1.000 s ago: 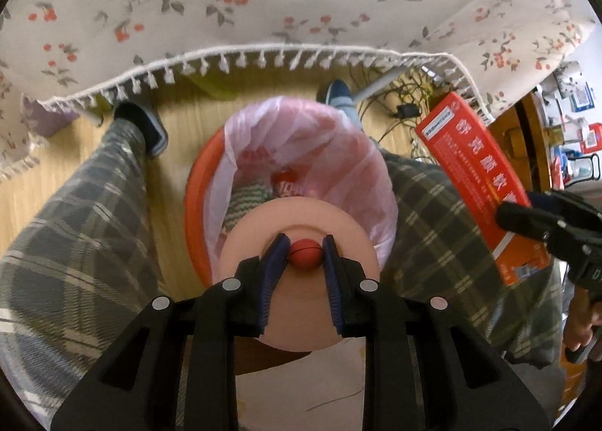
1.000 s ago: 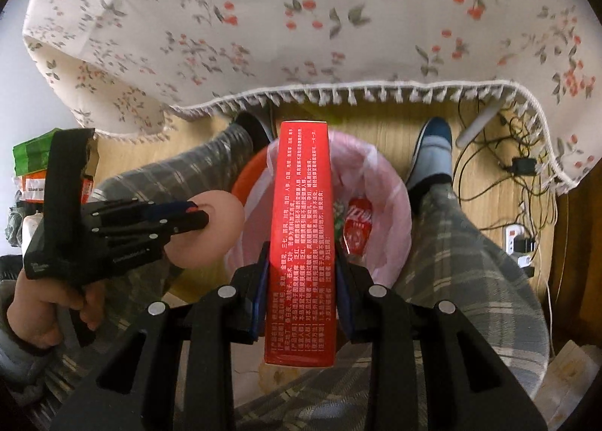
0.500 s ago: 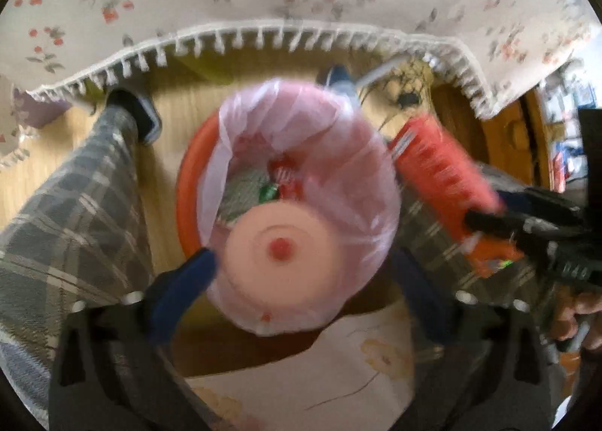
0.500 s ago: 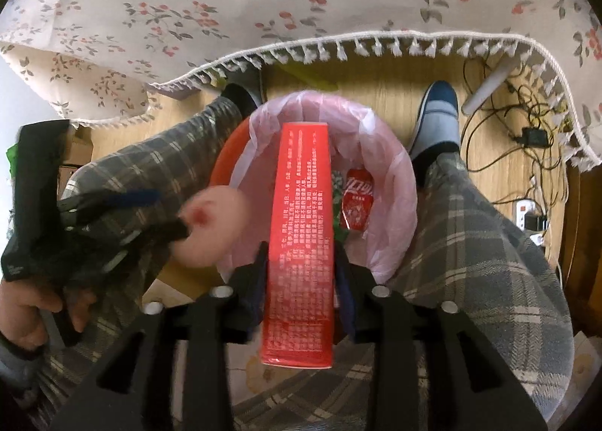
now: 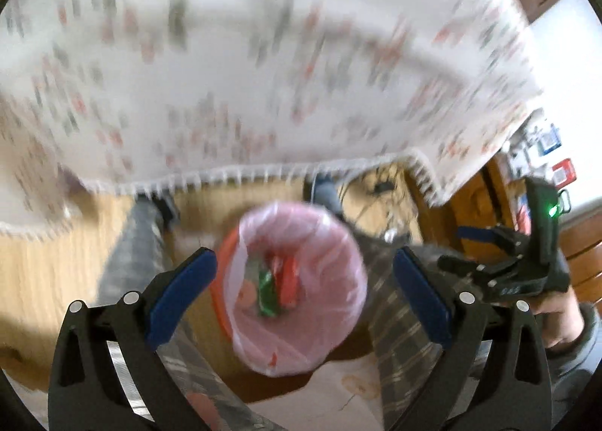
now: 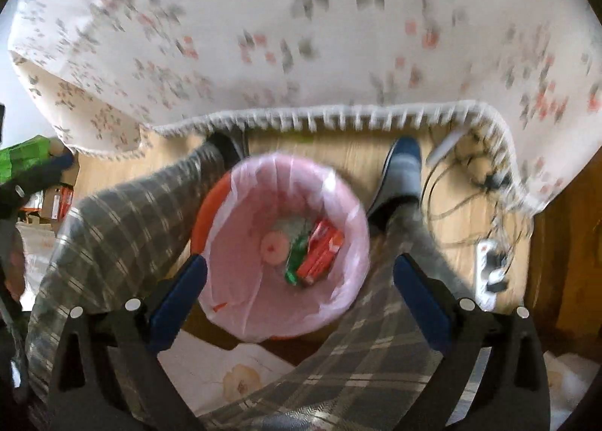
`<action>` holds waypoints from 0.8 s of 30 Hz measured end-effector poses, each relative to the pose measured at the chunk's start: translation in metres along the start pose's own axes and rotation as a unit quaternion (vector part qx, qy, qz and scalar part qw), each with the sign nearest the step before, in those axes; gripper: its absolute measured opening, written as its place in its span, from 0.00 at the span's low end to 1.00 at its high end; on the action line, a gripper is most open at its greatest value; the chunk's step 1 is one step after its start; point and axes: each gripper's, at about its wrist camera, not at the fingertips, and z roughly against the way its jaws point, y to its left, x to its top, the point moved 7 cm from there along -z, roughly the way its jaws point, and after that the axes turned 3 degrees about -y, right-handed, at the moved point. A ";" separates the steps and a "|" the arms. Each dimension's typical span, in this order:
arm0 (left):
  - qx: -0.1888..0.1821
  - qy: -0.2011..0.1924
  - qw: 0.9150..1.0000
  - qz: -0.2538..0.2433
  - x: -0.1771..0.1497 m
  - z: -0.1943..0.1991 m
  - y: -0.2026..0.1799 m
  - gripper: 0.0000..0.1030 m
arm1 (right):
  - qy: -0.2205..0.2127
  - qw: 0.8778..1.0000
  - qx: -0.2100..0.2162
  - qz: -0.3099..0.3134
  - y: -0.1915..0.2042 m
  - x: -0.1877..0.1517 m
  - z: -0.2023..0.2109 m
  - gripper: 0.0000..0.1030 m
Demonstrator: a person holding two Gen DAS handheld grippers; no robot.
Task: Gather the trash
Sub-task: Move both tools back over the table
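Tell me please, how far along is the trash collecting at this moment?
Done: the red box and the pink round lid lie in the pink-lined bin, beside a green wrapper. In hand: nothing; the left gripper is open and empty, the right gripper's jaws are opening with nothing between them. Left: the blurred frames show no more trash.

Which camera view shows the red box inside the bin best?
The right wrist view: the red box lies sharp and whole in the pink-lined bin. The left wrist view shows it blurred and smaller.
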 end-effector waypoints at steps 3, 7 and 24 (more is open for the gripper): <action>-0.006 -0.043 0.999 -0.011 0.035 0.036 -0.011 0.94 | -0.041 0.999 0.004 0.011 0.010 0.024 0.033 0.95; -0.020 -0.097 0.995 -0.017 0.084 0.086 -0.024 0.94 | -0.101 0.995 0.009 0.024 0.020 0.058 0.084 0.95; 0.093 -0.209 0.971 -0.063 0.268 0.158 -0.015 0.94 | -0.271 0.960 -0.005 0.065 0.032 0.178 0.213 0.95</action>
